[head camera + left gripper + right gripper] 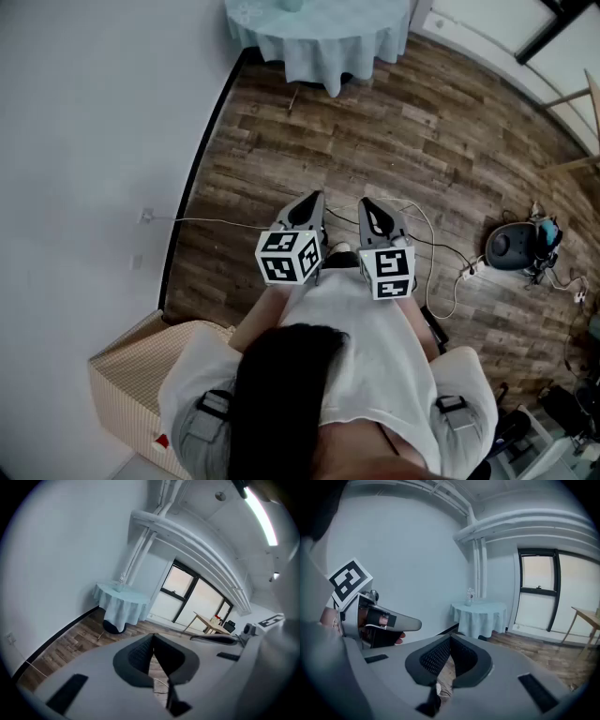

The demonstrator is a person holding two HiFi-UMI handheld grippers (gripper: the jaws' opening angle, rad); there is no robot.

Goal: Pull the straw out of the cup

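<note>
Clear cup (469,596) on far table (487,606)

A sparse, studio-like room is indicated by brown wood-plank flooring (422,122), exposed white ceiling pipes (187,532) and a round cloth-draped table (319,42).

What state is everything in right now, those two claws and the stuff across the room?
Left claw: shut, empty.
Right claw: shut, empty.
Table: covered by a cloth.
Cup: upright on that table, far off.
Ceiling light: on.

Cool, even daylight from windows (539,590); a ceiling strip light (260,513) glares; gripper views bend at dark edges.
</note>
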